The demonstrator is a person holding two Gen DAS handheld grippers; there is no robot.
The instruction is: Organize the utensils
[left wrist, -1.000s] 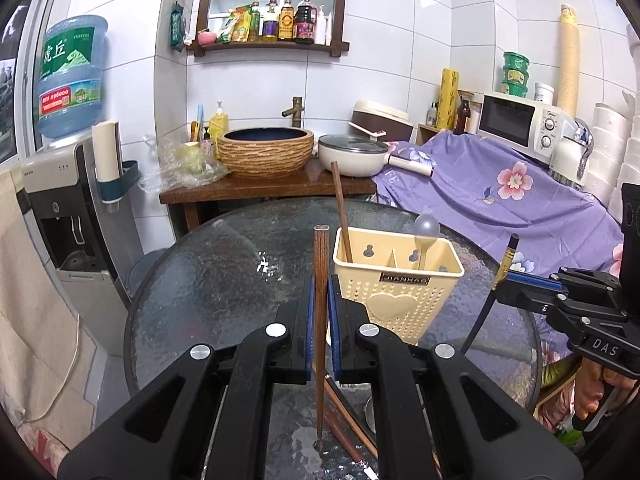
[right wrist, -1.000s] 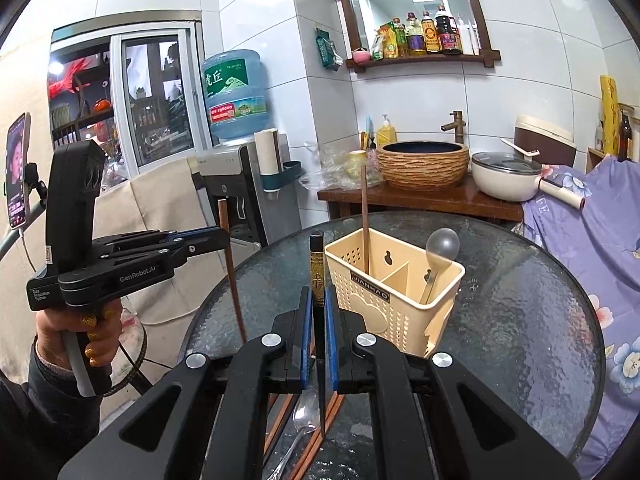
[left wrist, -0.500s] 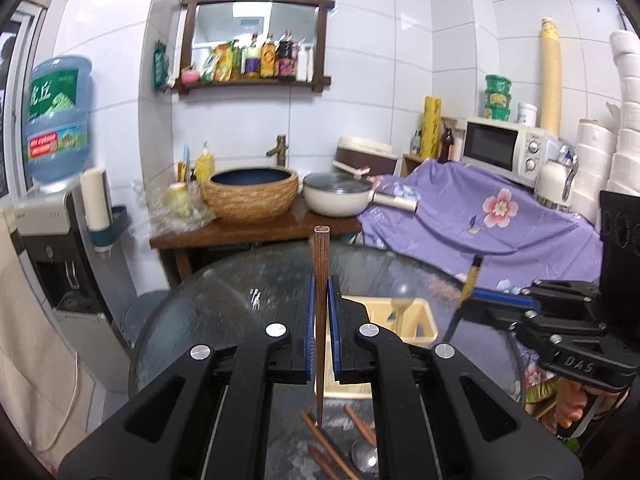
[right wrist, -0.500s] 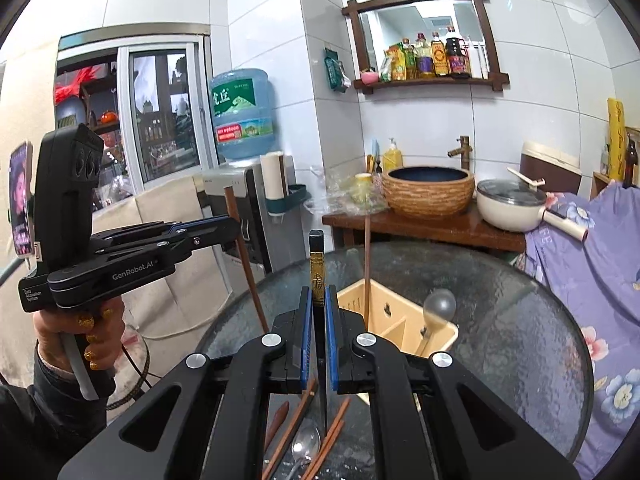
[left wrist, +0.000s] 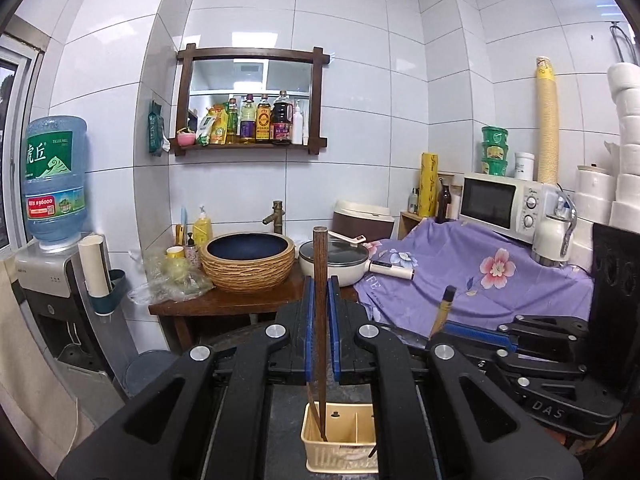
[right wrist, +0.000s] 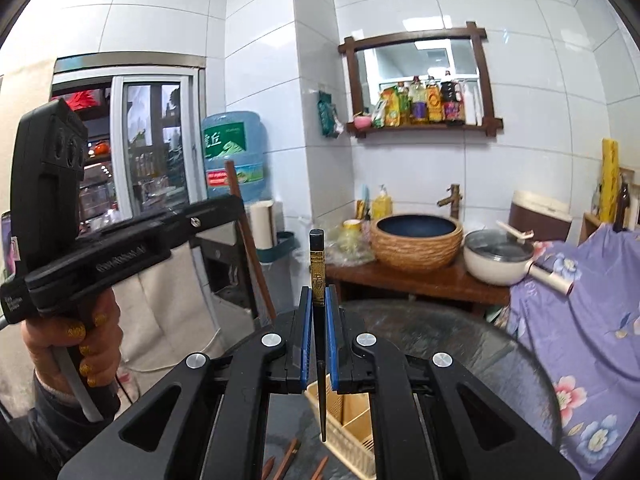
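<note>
- Where the left tool (left wrist: pixel 320 292) looks out from its own camera, its blue pads are pressed together on a brown wooden chopstick (left wrist: pixel 320 320), held upright with its tip hanging inside the left compartment of the cream plastic utensil basket (left wrist: pixel 340 446) below.
- That same view catches the right tool (left wrist: pixel 448 326) off to the right, side-on, pinching a black chopstick with a gold band (left wrist: pixel 442 312) that leans a little.
- The right camera shows what the left cannot: the right tool's (right wrist: pixel 319 300) pads clamped on the black chopstick (right wrist: pixel 318 280), gold lettering facing us, its point hanging just in front of the basket's (right wrist: pixel 348 420) near corner.
- Only here do I see the person's hand (right wrist: pixel 76 344) gripping the left tool's handle, and the left tool (right wrist: pixel 232 208) itself with the wooden chopstick (right wrist: pixel 248 240) slanting down through it.
- A few loose brown chopsticks (right wrist: pixel 288 456) lie on the round glass worktop (right wrist: pixel 460 340) beside the basket, seen in the right view alone.
- A divider splits the basket; that shows in both views.
</note>
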